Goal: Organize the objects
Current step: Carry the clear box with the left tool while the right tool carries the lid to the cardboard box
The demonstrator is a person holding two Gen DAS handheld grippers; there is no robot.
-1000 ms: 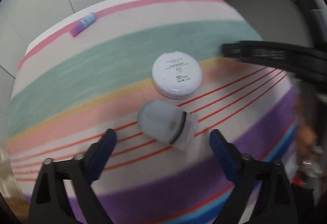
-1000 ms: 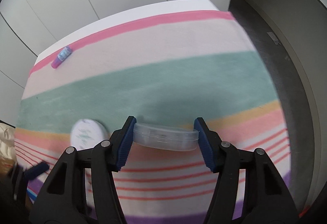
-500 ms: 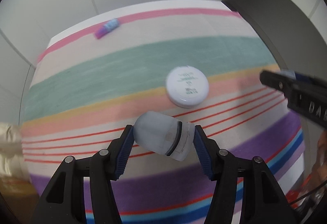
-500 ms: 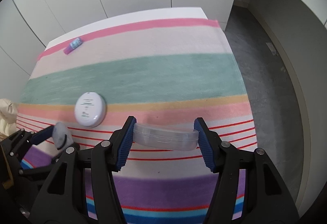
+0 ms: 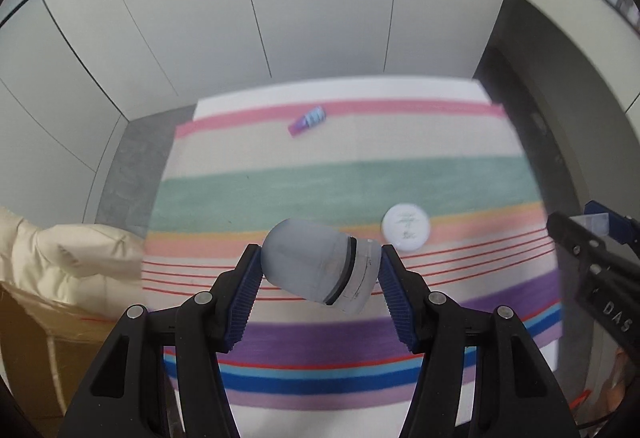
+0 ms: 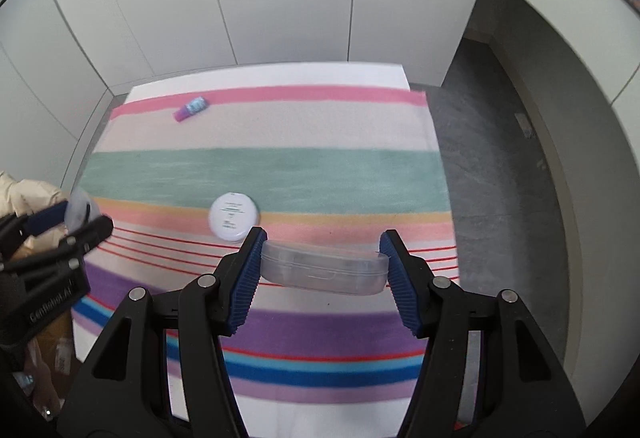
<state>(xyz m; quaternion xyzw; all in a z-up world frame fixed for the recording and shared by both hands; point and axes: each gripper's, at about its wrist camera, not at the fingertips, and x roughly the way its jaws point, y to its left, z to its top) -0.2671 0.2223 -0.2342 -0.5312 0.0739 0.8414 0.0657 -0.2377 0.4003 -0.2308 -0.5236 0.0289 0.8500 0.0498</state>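
Frosted bottle (image 5: 316, 262): you have it clamped in your left tool (image 5: 318, 268), lying sideways between the two blue pads, rounded end toward the left pad and the dark-ringed, clearer end toward the right pad. It hangs in the air above the striped cloth (image 5: 352, 182) that covers the bench (image 5: 340, 88), over the red-lined band near the front. In the right wrist view the same left tool (image 6: 70, 216) shows off the bench's left edge with the pale bottle (image 6: 78, 208) between its fingers.

Your right tool (image 6: 322, 264) is clenched on a clear flat case (image 6: 324, 268), held level by its two ends above the front half of the cloth. From the left wrist view that right tool (image 5: 596, 224) shows at the far right, beyond the bench's right edge, with the clear case (image 5: 596, 224) only partly visible.

On the cloth itself, a round white compact (image 6: 233, 217) lies flat where the orange and pink stripes meet, near the middle. A small purple tube (image 6: 192, 108) lies on its side on the pink stripe at the back edge, toward the left rear corner. The two are well apart. A cream padded garment (image 5: 60, 258) sits off the bench's left side.
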